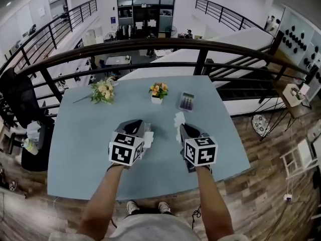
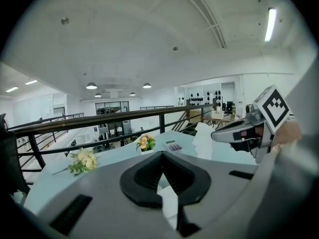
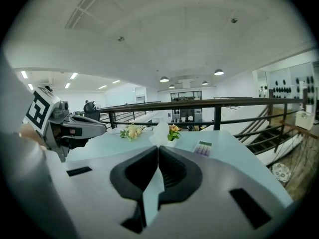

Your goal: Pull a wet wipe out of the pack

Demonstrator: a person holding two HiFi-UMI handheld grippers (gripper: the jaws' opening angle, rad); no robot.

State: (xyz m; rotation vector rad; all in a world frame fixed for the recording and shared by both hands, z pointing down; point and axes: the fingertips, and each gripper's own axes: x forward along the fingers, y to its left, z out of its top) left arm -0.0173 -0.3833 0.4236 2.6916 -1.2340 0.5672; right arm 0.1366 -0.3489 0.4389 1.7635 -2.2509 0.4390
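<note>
Office mezzanine, plainly; black railing (image 1: 150, 46) across the upper frame; desks (image 1: 118, 60) on the floor below, upper left; glass-fronted rooms (image 1: 145, 9) top centre; 1 office chair (image 1: 17, 97) at left edge; staircase (image 1: 241, 84) at right.

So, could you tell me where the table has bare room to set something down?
Bare: the table's left side, nearer than the bouquet, and the right corner beside the right gripper. Crowded: the back row of bouquet, flower pot, flat purple item.
</note>
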